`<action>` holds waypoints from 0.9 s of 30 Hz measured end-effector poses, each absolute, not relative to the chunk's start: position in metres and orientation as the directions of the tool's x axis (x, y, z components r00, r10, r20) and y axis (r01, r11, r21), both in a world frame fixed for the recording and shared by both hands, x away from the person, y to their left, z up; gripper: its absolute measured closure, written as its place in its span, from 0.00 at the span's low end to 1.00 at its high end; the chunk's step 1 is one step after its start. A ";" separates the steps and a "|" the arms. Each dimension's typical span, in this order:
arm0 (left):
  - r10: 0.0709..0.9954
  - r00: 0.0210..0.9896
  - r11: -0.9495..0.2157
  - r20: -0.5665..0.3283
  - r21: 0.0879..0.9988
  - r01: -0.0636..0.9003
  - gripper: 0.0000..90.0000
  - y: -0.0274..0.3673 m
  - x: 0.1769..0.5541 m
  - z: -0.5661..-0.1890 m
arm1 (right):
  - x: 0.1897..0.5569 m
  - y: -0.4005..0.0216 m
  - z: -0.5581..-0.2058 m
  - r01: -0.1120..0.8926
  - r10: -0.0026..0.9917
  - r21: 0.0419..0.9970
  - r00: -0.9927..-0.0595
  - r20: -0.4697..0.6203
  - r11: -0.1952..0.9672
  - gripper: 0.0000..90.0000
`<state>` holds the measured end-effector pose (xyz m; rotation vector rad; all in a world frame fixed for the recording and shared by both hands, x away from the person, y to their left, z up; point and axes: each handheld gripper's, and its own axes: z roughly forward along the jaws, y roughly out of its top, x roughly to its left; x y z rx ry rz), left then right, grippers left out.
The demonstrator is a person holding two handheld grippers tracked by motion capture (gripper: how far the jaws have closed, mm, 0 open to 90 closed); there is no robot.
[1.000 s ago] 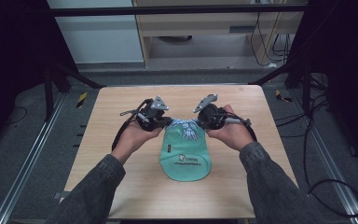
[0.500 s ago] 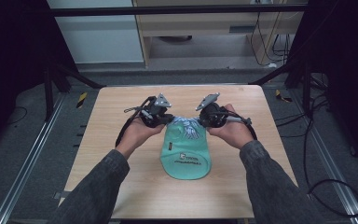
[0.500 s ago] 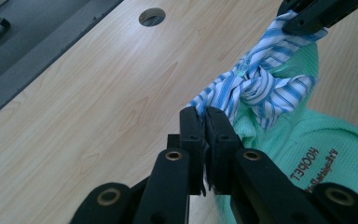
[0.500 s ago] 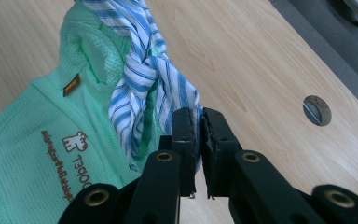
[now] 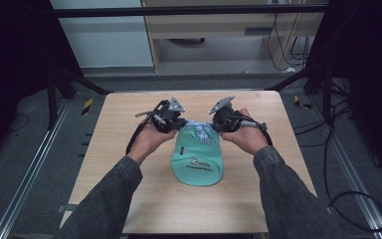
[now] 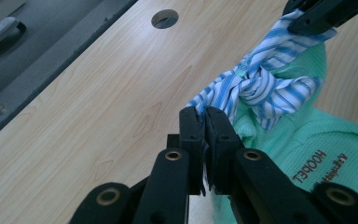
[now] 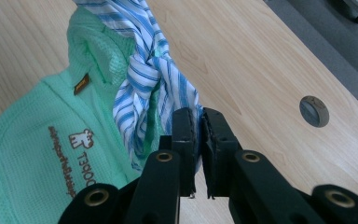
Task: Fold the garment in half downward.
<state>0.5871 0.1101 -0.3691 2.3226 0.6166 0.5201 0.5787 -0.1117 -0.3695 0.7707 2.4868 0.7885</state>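
Between the two grippers, at the far end of the green bag [image 5: 198, 159], sits the striped tie's knot [image 6: 256, 86] — left gripper [image 6: 204, 122] and right gripper [image 7: 196, 122] each clenched on one tail, pulling line crosswise to the bag's length, both equally near.

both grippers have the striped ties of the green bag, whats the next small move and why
Probably pull the two ends gently apart, outward. The left gripper and right gripper are each shut on an end of the blue striped tie, and a knot has formed over the neck of the green bag but looks loose, so tension should cinch it.
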 end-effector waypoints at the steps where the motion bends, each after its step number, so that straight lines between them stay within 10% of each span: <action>1: 0.551 0.811 -0.668 0.197 0.687 0.286 0.96 0.110 0.586 -0.370 | 0.578 -0.112 -0.371 0.375 0.613 0.622 -0.759 -0.219 0.687 0.93; 27: 0.548 0.816 -0.656 0.185 0.700 0.282 0.96 0.116 0.556 -0.384 | 0.552 -0.113 -0.387 0.346 0.582 0.628 -0.785 -0.212 0.697 0.93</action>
